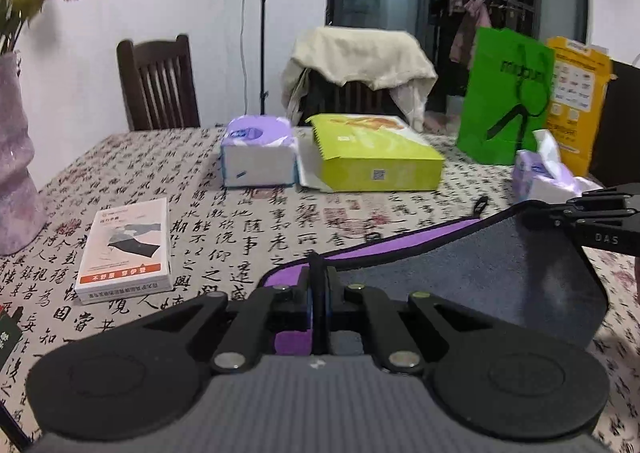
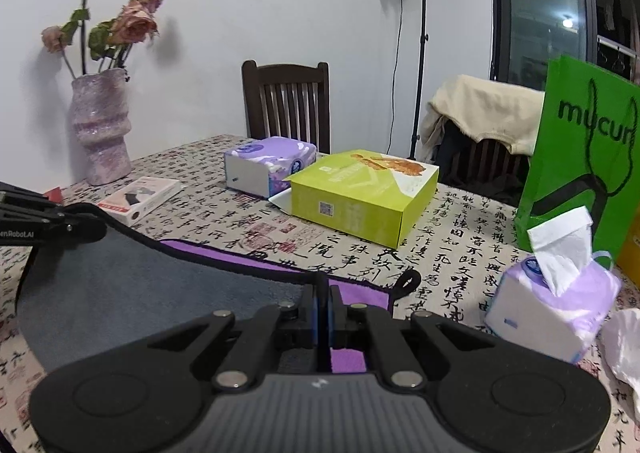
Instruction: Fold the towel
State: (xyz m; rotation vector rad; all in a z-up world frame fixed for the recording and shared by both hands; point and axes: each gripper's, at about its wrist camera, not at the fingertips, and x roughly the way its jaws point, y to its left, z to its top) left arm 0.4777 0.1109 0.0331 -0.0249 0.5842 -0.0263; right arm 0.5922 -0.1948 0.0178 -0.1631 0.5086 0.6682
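The towel [image 1: 500, 277] is grey on one side and purple on the other, with a black hem and a small black loop. It is lifted off the calligraphy-print tablecloth, its near edge stretched between both grippers. My left gripper [image 1: 319, 277] is shut on one corner of the towel. My right gripper [image 2: 323, 293] is shut on the other corner of the towel [image 2: 132, 285]. In the left wrist view the right gripper [image 1: 600, 213] comes in from the right edge. In the right wrist view the left gripper [image 2: 36, 221] comes in from the left edge.
Beyond the towel stand a yellow-green box [image 1: 376, 157], a purple tissue pack [image 1: 258, 151], a white booklet box [image 1: 124, 249], a purple vase [image 2: 100, 125] with dried roses, an open tissue pack [image 2: 556, 297], a green bag [image 2: 584, 149] and two chairs.
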